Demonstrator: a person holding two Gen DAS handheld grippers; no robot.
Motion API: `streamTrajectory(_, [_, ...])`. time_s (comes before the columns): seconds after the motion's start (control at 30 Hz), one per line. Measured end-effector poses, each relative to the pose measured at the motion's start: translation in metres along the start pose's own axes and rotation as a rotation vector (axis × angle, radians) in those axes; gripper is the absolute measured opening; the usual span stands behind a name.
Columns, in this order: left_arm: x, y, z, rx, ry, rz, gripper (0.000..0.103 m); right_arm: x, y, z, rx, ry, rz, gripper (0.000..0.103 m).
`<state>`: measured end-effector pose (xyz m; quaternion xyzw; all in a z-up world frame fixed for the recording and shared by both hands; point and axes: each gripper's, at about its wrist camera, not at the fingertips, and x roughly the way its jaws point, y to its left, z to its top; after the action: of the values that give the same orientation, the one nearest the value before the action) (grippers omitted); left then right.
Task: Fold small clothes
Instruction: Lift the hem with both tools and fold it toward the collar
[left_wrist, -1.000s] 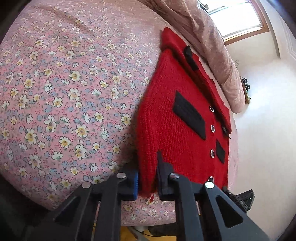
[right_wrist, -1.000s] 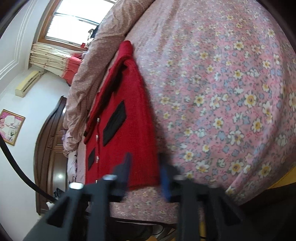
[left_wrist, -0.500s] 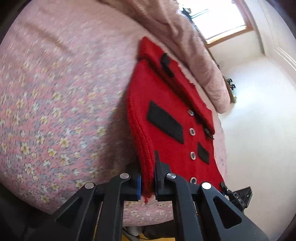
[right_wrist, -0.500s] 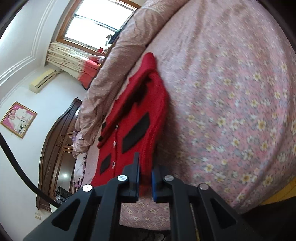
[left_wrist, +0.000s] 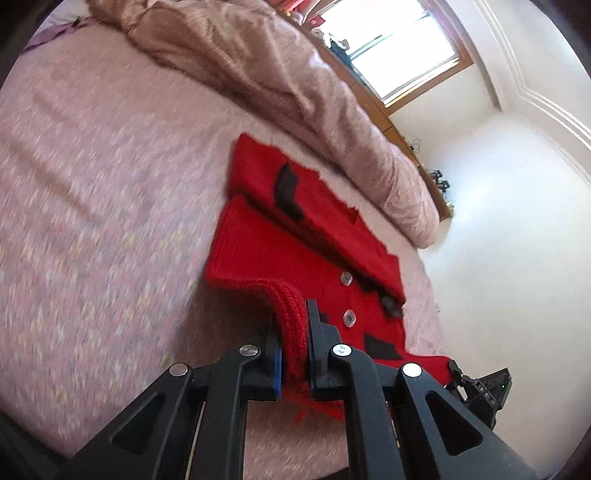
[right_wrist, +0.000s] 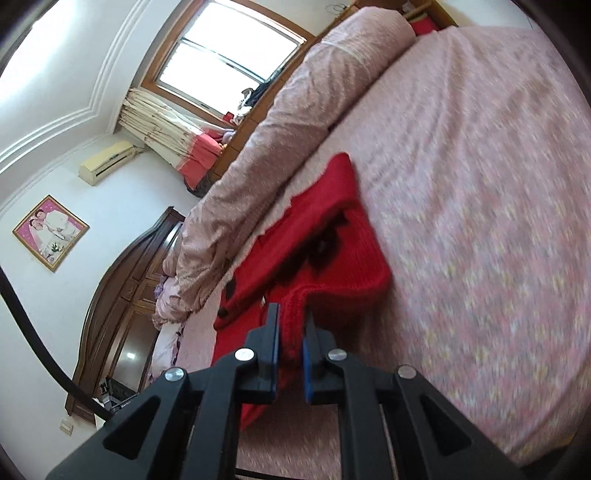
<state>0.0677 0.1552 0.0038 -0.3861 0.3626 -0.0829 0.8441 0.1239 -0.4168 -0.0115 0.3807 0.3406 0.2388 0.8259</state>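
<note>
Compared with a second ago, both grippers are now raising the hem of the red knitted cardigan off the floral bedsheet, the lifted edge curling over the garment's lower body. In its own view, the left gripper is pinching the ribbed hem at six o'clock, while the right gripper is clamping the same hem at six o'clock. Its collar end is lying toward twelve o'clock, near the pink quilt.

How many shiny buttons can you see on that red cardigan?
2 on the cardigan: one mid-front, one nearer the tool. More may be hidden under the lifted fold.
</note>
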Motion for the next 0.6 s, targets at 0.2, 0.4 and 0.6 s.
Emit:
streamTrajectory(0.2, [0.016, -0.03, 0.038, 0.035, -0.047, -0.026, 0.003, 0.013, 0.02, 0.046, -0.046, -0.057, 0.03, 0.009])
streamTrajectory(0.4, [0.045, -0.05, 0.092, 0.067, -0.092, -0.001, 0.003, 0.048, 0.036, 0.102, -0.084, -0.122, 0.051, 0.009])
streamTrajectory(0.6, [0.098, -0.056, 0.159, 0.084, -0.104, 0.065, 0.003, 0.106, 0.039, 0.165, -0.076, -0.141, 0.038, 0.009])
